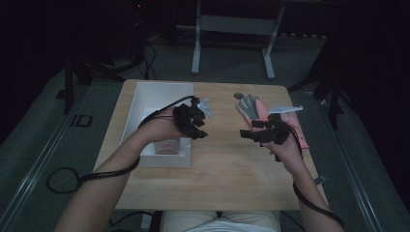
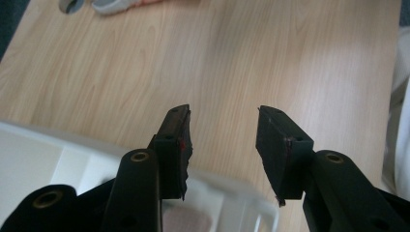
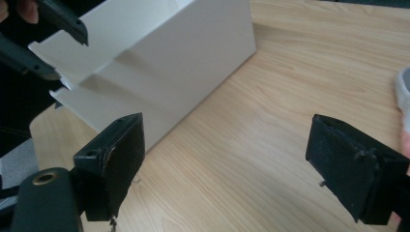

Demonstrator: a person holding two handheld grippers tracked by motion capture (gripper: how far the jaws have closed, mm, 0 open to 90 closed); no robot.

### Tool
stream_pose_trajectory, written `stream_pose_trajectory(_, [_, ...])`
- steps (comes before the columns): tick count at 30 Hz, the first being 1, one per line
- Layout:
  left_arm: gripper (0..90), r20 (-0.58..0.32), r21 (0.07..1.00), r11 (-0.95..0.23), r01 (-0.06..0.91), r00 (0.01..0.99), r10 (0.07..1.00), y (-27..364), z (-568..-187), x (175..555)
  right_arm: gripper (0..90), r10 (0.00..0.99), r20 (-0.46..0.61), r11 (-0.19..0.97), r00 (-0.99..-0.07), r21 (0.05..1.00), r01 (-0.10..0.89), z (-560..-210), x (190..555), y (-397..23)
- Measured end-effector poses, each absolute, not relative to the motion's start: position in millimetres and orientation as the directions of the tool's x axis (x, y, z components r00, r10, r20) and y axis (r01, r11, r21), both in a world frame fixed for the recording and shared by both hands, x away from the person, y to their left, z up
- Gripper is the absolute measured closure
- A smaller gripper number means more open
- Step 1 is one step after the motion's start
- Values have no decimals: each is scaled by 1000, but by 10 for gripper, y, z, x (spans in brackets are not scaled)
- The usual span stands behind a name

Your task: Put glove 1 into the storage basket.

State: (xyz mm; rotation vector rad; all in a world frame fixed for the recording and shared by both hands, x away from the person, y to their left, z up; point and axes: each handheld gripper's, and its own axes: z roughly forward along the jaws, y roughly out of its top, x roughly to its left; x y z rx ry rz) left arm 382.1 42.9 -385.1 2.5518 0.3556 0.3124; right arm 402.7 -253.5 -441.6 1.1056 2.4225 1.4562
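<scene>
Two grippers: both are held above the wooden table [image 1: 217, 164], nothing between either pair of jaws.
Landmark: white box [image 1: 145, 104], on the table's left half, long axis running away from the person.
Left gripper [image 1: 199, 126]: over the box's right rim, near its front end, jaws apart with a moderate gap and empty, pointing toward the table's middle.
Right gripper [image 1: 249, 129]: well right of the box, jaws spread wide and empty, pointing left toward the box wall.
Glove [image 1: 251, 108]: grey and pink, flat on the table well right of the box, just behind the right gripper; long axis slanted, fingers toward the far edge.
Box contents: a pinkish item [image 1: 167, 146] at the near end; what it is I cannot tell.
</scene>
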Motion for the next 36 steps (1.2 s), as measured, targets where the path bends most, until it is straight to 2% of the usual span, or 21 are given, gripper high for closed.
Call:
stream_pose_trajectory(4, [556, 128, 563, -804, 191, 941, 313, 240, -3920, 3738, 257, 663, 231, 278, -712, 808, 520, -4441, 3999, -2630])
stream_pose_trajectory(8, [557, 108, 575, -788, 222, 934, 341, 59, -4029, 3648, 431, 700, 184, 289, -690, 811, 509, -4439, 3974, -2719])
stream_pose_trajectory(15, [557, 86, 632, -733, 250, 918, 387, -130, -4280, 3452, 557, 747, 69, 349, -662, 806, 478, -4478, 4013, -2857])
stream_pose_trajectory(16, [557, 92, 638, -729, 247, 916, 391, -146, -4310, 3420, 597, 752, 60, 356, -657, 802, 480, -4487, 4028, -2877])
stream_pose_trajectory(18, [558, 106, 658, -717, 231, 914, 392, -191, -4406, 3321, 615, 757, 54, 360, -651, 798, 484, -4494, 4041, -2889])
stream_pose_trajectory(19, [557, 127, 657, -722, 220, 911, 392, -207, -4451, 3276, 671, 776, 32, 370, -630, 786, 495, -4521, 4088, -2921])
stream_pose_trajectory(21, [556, 116, 672, -706, 223, 910, 398, -222, -4552, 3195, 712, 788, 21, 374, -615, 777, 507, -4552, 4148, -2951])
stream_pose_trajectory(22, [556, 140, 674, -708, 213, 903, 405, -230, -4606, 3146, 716, 792, 13, 381, -610, 770, 512, -4570, 4180, -2958])
stream_pose_trajectory(27, [545, 125, 721, -657, 220, 892, 435, -201, -4880, 2965, 728, 802, -25, 408, -597, 753, 517, -4631, 4364, -2944])
stream_pose_trajectory(33, [468, 136, 784, -591, 190, 877, 462, -139, -5192, 2768, 704, 809, -65, 422, -585, 756, 500, -4670, 4625, -2873])
stream_pose_trajectory(36, [438, 107, 792, -574, 206, 880, 463, -95, -5349, 2700, 700, 809, -76, 425, -583, 762, 489, -4681, 4712, -2844])
